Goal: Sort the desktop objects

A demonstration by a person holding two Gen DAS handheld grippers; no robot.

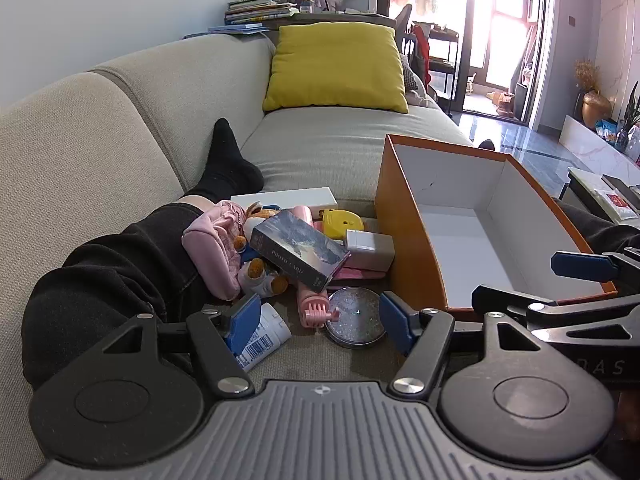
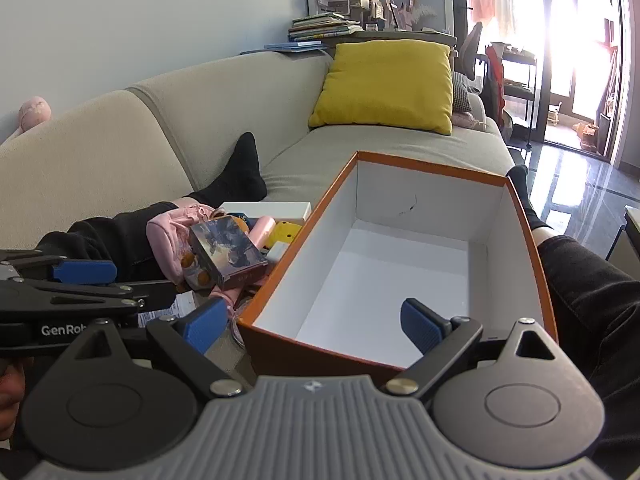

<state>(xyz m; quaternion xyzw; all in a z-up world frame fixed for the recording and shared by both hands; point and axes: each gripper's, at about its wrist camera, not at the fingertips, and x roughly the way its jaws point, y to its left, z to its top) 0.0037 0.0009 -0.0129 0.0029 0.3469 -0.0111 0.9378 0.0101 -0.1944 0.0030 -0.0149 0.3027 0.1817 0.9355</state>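
Note:
A heap of small things lies on the sofa seat beside an orange box [image 1: 404, 240] with a white, bare inside [image 2: 384, 276]. In the heap are a dark photo card box [image 1: 298, 249], a pink pouch [image 1: 212, 248], a plush toy [image 1: 260, 276], a yellow item [image 1: 342, 222], a white case [image 1: 370, 249], a pink comb [image 1: 316, 308], a round glitter compact [image 1: 354, 318] and a white barcoded tube [image 1: 262, 336]. My left gripper [image 1: 320, 320] hangs open just in front of the heap, holding nothing. My right gripper [image 2: 316, 326] stands open over the box's near rim.
A person's legs in black trousers and socks [image 1: 228, 160] flank the heap and the box. A yellow cushion [image 1: 336, 66] leans at the sofa's far end. A long white box [image 1: 286, 198] lies behind the heap. Books [image 2: 320, 26] are stacked behind the sofa.

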